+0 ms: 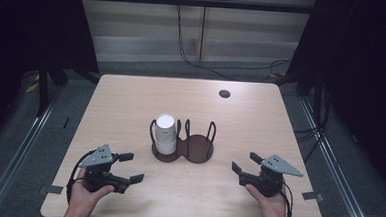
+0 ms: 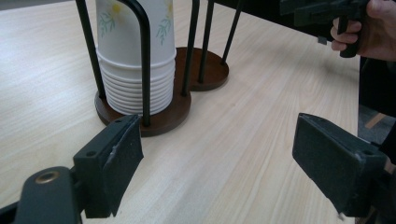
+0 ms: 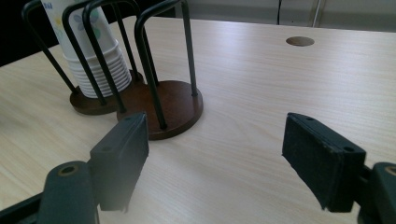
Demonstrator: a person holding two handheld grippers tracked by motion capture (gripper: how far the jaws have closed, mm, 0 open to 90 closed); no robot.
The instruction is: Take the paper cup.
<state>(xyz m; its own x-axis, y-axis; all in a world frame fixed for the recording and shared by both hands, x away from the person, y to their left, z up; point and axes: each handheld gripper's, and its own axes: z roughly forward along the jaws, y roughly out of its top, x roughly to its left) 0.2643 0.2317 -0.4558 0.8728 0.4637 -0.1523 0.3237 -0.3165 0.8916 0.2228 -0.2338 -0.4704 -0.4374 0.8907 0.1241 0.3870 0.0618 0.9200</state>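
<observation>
A stack of white paper cups [image 1: 165,133] with a leaf print stands upside down in the left bay of a dark wooden two-bay holder [image 1: 198,154] with black wire hoops, at the table's middle. The right bay is bare. My left gripper [image 1: 131,167] rests low at the front left, open, jaws pointing toward the holder, nothing between them. My right gripper [image 1: 243,162] sits at the front right, open and holding nothing. The left gripper view has the cup stack [image 2: 135,56] just beyond its jaws. In the right gripper view the holder's bare bay [image 3: 175,105] lies ahead, cup stack [image 3: 91,51] behind it.
The light wooden table [image 1: 131,100] has a round cable hole [image 1: 225,94] at the back right. Metal rails run along the floor on both sides, and black cables hang behind the table. Dark curtains close in left and right.
</observation>
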